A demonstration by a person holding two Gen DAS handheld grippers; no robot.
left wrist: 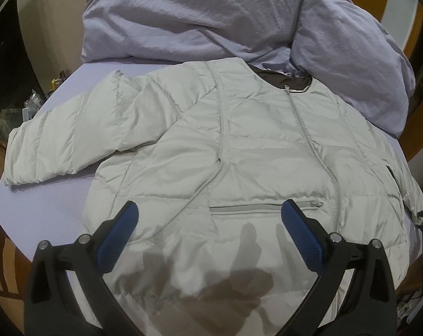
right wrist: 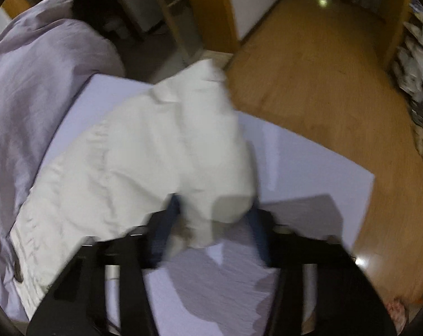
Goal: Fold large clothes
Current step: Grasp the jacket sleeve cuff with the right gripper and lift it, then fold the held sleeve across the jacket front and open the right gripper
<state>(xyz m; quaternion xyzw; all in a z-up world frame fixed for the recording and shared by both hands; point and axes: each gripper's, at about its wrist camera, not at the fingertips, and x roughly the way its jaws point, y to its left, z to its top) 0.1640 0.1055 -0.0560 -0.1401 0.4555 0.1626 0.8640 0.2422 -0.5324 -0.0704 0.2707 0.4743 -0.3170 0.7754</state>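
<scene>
A pale grey-white puffer jacket (left wrist: 239,145) lies front up on a lavender bed sheet (left wrist: 43,196), zipped, with its left sleeve (left wrist: 65,140) stretched out to the left. My left gripper (left wrist: 210,212) is open above the jacket's lower front, near a zipped pocket (left wrist: 264,205), holding nothing. In the right wrist view my right gripper (right wrist: 211,212) has the jacket's other sleeve (right wrist: 166,154) between its fingers and lifts it off the sheet (right wrist: 309,162). That view is motion-blurred.
A crumpled lavender duvet (left wrist: 197,19) is heaped at the far side of the bed, also in the right wrist view (right wrist: 37,89). Wooden floor (right wrist: 323,70) lies beyond the bed's corner. Clutter sits at the floor's right edge (right wrist: 418,84) and left of the bed (left wrist: 29,103).
</scene>
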